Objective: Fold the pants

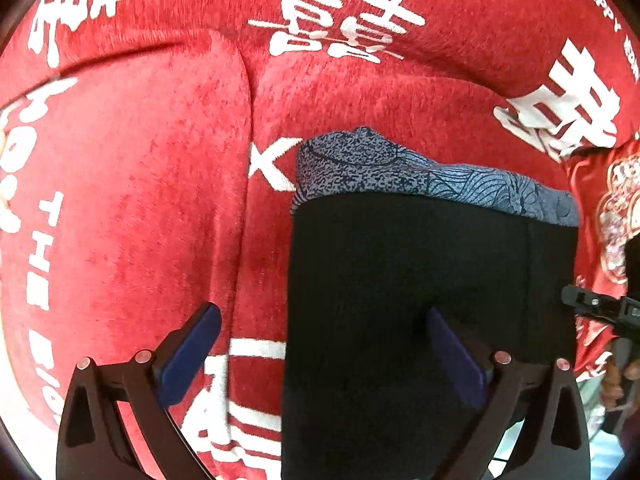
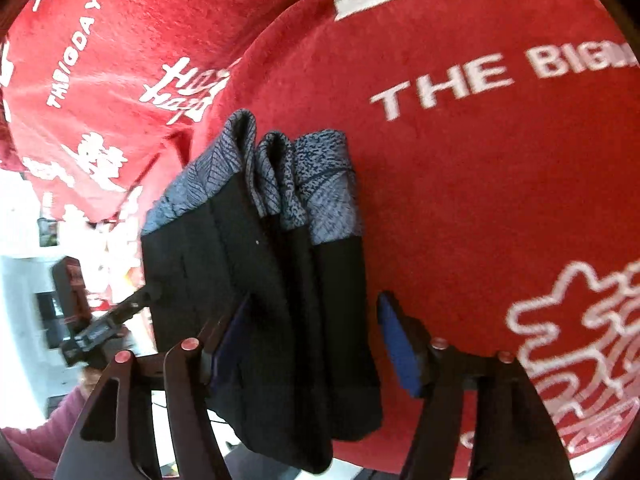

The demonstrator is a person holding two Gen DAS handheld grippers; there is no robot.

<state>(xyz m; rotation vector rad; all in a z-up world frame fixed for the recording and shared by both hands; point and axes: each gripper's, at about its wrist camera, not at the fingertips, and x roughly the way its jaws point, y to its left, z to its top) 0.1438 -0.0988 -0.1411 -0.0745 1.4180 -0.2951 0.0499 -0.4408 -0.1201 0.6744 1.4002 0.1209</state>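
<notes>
Black with a grey patterned band at the far end, the pants (image 1: 424, 280) lie folded flat on the red cover (image 1: 140, 200) in the left view. The left gripper (image 1: 324, 344) is spread wide, one finger over the pants and the other over the cover.

In the right view the pants (image 2: 280, 280) show stacked folds, their near end overhanging the cover's (image 2: 480, 200) edge. The right gripper (image 2: 316, 332) gapes wide around them.
</notes>
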